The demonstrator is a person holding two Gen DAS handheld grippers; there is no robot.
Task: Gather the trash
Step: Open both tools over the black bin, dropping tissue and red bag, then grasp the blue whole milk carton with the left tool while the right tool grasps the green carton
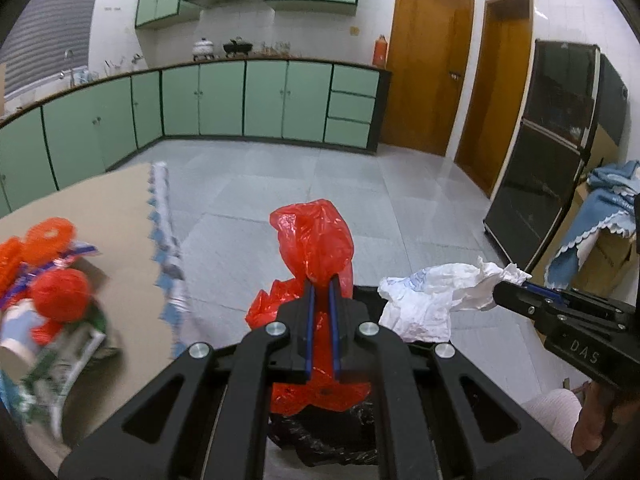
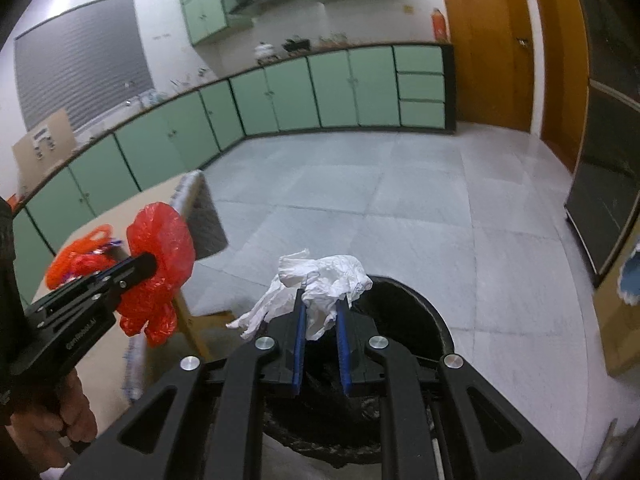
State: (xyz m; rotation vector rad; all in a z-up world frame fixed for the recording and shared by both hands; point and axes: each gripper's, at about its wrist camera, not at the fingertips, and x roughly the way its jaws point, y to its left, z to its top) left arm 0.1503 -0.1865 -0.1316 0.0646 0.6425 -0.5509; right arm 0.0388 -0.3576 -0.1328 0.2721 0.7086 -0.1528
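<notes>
My left gripper (image 1: 321, 280) is shut on a crumpled red plastic bag (image 1: 316, 240), which bulges above and below its blue pads. Seen from the right wrist view, that red bag (image 2: 160, 264) hangs at the left gripper (image 2: 150, 262), left of the bin. My right gripper (image 2: 321, 294) is shut on a crumpled white plastic bag (image 2: 320, 280), held over the round black bin (image 2: 412, 300) lined with a black bag. In the left wrist view the white bag (image 1: 436, 296) sticks out of the right gripper (image 1: 498, 294), and the bin liner (image 1: 320, 436) shows under my fingers.
A low table (image 1: 116, 216) with a patterned cloth edge stands at left, carrying orange net, wrappers and a paper cup (image 1: 20, 332). Green cabinets (image 1: 264, 96) line the far wall. A dark glass cabinet (image 1: 548, 152) and a box under blue cloth (image 1: 600, 216) stand right. Grey floor tiles lie between.
</notes>
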